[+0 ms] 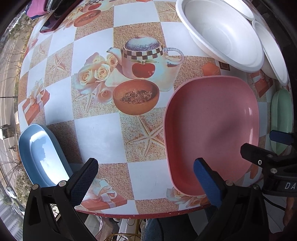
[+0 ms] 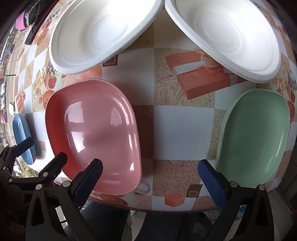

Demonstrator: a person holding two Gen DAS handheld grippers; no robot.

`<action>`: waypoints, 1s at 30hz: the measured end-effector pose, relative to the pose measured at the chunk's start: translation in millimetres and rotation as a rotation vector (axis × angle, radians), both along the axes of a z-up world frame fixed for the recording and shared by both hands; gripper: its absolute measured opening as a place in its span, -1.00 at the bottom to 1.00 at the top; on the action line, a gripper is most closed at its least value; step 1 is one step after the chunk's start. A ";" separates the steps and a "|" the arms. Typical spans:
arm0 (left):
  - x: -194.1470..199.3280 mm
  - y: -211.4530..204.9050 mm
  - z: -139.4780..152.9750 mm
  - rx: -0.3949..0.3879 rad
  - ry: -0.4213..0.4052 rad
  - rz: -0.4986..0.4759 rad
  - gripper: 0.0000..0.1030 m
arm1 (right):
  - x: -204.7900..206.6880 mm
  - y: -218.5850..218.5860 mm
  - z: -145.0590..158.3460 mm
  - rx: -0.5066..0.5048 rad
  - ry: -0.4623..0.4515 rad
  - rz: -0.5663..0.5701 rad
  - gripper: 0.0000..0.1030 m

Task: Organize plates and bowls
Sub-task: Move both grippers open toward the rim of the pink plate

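Note:
A pink plate (image 1: 211,129) lies near the table's front edge; it also shows in the right wrist view (image 2: 92,133). A blue plate (image 1: 42,155) lies at the left edge, small in the right wrist view (image 2: 21,129). A green plate (image 2: 254,137) lies at the right, seen edge-on in the left wrist view (image 1: 281,118). Two white bowls (image 2: 104,35) (image 2: 224,37) sit at the back, and also show in the left wrist view (image 1: 220,33) (image 1: 272,55). My left gripper (image 1: 145,178) is open and empty above the front edge, between blue and pink plates. My right gripper (image 2: 150,178) is open and empty between pink and green plates.
The round table (image 1: 104,137) has a printed checkered cloth with teapots and gift boxes. A dark phone (image 1: 55,20) and pink cloth (image 1: 35,9) lie at the far left. A third white bowl's rim (image 1: 241,7) shows at the back. The table edge (image 2: 167,209) lies just below the grippers.

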State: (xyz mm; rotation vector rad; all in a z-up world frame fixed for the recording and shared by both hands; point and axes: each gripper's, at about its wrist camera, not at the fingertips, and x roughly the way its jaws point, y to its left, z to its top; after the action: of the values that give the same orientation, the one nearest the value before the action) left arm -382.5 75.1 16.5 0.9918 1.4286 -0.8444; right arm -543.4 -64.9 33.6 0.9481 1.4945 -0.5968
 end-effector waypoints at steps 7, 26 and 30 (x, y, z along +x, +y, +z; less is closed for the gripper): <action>19.7 -0.6 -14.2 -0.001 -0.018 0.020 0.99 | 6.8 -5.8 -13.6 -0.037 0.034 0.010 1.00; 70.1 0.0 -35.9 -0.011 0.044 0.048 1.00 | 24.0 1.6 -31.5 -0.073 0.066 0.010 1.00; 71.6 -9.1 -43.6 0.006 0.048 0.043 1.00 | 17.6 0.9 -31.3 -0.071 0.064 0.012 1.00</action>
State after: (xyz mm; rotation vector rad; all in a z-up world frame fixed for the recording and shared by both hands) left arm -310.9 66.1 -27.1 0.9478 1.4889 -0.8372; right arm -525.9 -64.0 2.3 0.8719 1.5247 -0.6719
